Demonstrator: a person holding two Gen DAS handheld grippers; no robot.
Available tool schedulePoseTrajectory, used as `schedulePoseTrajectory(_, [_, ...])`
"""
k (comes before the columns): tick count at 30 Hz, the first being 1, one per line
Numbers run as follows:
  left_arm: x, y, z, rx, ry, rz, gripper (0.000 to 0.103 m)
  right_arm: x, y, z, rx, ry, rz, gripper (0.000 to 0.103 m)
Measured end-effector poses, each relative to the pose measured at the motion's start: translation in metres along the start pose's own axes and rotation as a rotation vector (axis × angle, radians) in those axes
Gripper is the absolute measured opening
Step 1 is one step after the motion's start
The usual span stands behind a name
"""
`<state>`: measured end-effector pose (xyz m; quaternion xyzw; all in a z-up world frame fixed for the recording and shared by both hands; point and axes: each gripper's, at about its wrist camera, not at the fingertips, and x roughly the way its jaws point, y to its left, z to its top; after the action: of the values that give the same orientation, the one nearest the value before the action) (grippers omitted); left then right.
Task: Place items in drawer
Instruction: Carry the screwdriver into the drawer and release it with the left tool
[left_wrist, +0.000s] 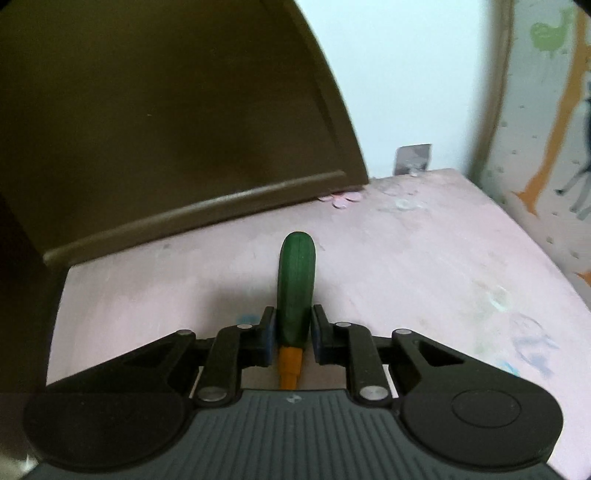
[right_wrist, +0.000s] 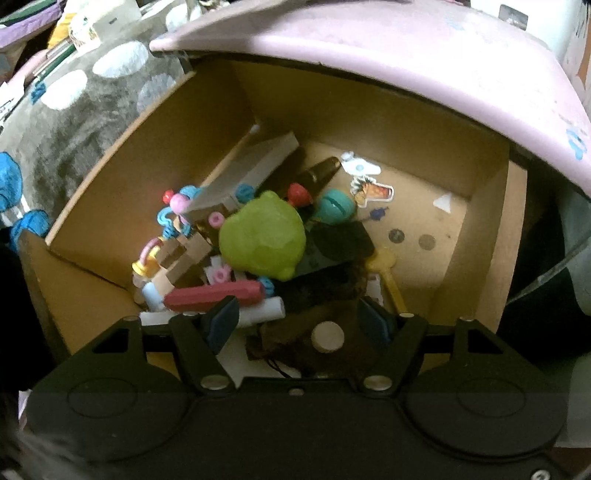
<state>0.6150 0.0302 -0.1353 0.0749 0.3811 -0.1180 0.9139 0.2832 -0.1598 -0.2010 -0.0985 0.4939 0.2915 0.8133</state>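
Observation:
My left gripper (left_wrist: 293, 332) is shut on a green wooden toy piece with an orange end (left_wrist: 295, 288), held above the pink tabletop (left_wrist: 406, 266). In the right wrist view, the wooden drawer (right_wrist: 484, 221) stands pulled out under the pink tabletop (right_wrist: 406, 59). It holds several small toys: a lime green soft toy (right_wrist: 264, 234), a red crayon-like stick (right_wrist: 214, 297), a teal ball (right_wrist: 334, 206), stickers (right_wrist: 373, 192) and beads. My right gripper (right_wrist: 299, 321) is open and empty just above the drawer's near part.
A dark brown board (left_wrist: 166, 129) leans at the tabletop's back left. A wall (left_wrist: 406, 74) and a patterned panel (left_wrist: 546, 147) stand behind and right. A grey spotted blanket (right_wrist: 92, 103) lies left of the drawer.

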Motion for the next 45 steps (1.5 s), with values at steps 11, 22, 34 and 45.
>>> schedulePoseTrajectory(11, [-0.124,-0.012,-0.053,-0.058,-0.062,-0.024,0.017,-0.012,0.006,-0.001,-0.008,-0.035,-0.013,0.072])
schedulePoseTrajectory(22, [-0.223,-0.043,-0.127,-0.151,-0.102,-0.056,0.017,-0.027,-0.001,-0.004,0.007,-0.076,-0.020,0.072])
schedulePoseTrajectory(34, [-0.247,-0.078,-0.220,-0.110,0.148,-0.054,0.017,-0.042,-0.014,-0.008,0.033,-0.110,-0.026,0.072])
schedulePoseTrajectory(45, [-0.171,-0.078,-0.274,-0.172,0.313,0.050,0.017,-0.042,-0.004,-0.017,0.013,-0.088,-0.063,0.072])
